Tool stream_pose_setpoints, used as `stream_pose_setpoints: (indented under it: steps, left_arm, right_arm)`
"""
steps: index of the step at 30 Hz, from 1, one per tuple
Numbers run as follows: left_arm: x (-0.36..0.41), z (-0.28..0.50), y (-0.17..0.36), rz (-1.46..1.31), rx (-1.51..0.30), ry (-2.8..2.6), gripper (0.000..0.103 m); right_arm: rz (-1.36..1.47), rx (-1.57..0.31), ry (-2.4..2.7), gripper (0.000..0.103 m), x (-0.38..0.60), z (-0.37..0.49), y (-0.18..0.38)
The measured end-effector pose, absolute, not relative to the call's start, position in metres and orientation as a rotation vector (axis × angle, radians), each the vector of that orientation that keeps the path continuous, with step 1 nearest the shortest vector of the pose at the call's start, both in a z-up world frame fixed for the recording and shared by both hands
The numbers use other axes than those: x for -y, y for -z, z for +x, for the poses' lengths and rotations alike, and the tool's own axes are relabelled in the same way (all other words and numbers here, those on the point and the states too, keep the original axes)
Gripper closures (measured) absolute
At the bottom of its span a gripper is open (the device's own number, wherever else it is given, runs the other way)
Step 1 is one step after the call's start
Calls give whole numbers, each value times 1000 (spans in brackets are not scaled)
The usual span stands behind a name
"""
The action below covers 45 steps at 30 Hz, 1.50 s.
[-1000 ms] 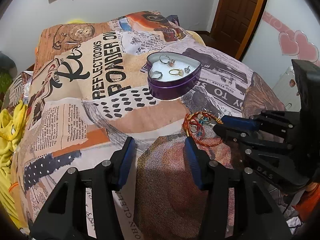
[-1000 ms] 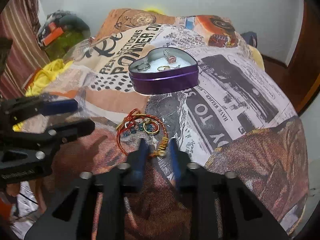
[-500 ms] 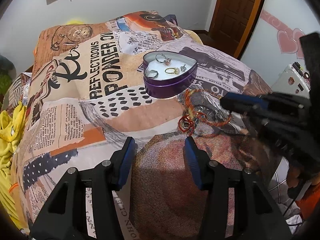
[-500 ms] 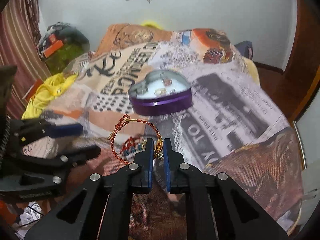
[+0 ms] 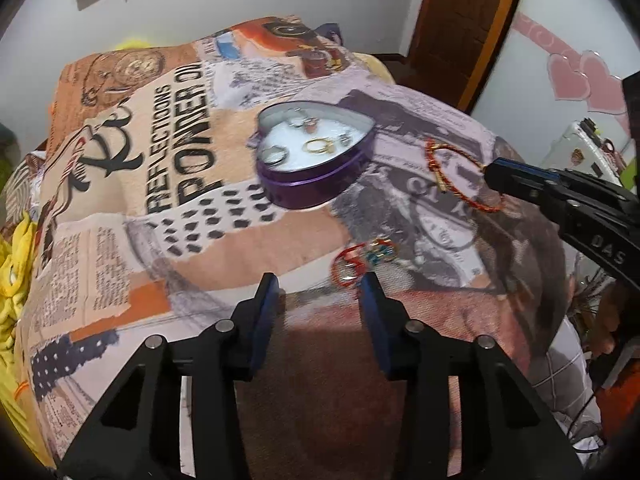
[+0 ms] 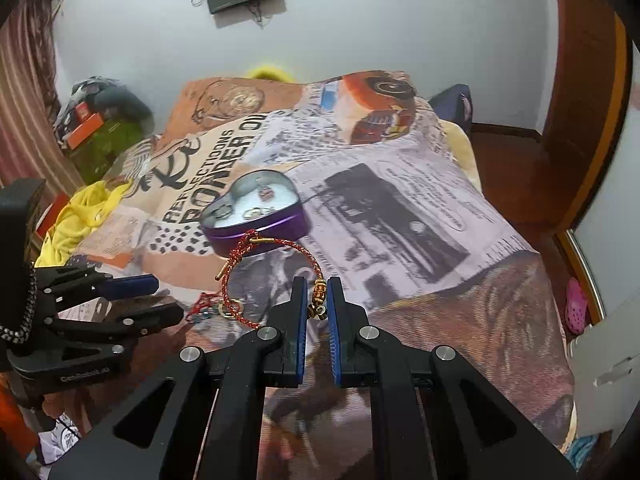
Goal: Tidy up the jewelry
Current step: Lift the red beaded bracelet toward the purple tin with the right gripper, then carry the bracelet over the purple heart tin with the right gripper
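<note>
Now, R gripper [image 6: 318,300], low centre of frame: jaws pinching gold beads of red cord bracelet [image 6: 272,276], loop dangling free above blanket [image 6: 420,216]. Light, floppy, prob. swings; bead cluster = firmest hold. L gripper [image 5: 318,296]: jaws spread, holding nothing. Just beyond, small red/blue pieces [image 5: 362,256] on blanket. Farther, mid-frame: purple heart tin [image 6: 256,224], lid off, rings inside.

Each claw [image 5: 320,292] [image 6: 318,296] is black angular plastic with blue finger pads [image 5: 374,312], silver screws and white lettering.
</note>
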<state>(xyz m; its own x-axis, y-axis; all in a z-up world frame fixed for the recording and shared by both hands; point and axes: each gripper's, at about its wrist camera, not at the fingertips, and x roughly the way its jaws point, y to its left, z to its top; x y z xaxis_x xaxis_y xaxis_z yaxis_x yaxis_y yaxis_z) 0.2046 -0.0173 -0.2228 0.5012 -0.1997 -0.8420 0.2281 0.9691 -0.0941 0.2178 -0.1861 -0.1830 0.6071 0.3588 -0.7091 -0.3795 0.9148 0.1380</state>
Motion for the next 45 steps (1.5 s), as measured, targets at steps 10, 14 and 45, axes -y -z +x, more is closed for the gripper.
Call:
stream_pose_setpoints:
  steps: [10,14,45]
  left_arm:
    - [40,209,236,65,-1048,297,84]
    - [37,211,237,48,-1051,284,97]
    - [-2,200,139,-38,-804,255,97]
  right_arm:
    - [9,-825,-426,94,200,225,189]
    - [15,-832,-432,94,201,226,192]
    - [-7,-762,-446,94,190,221,165]
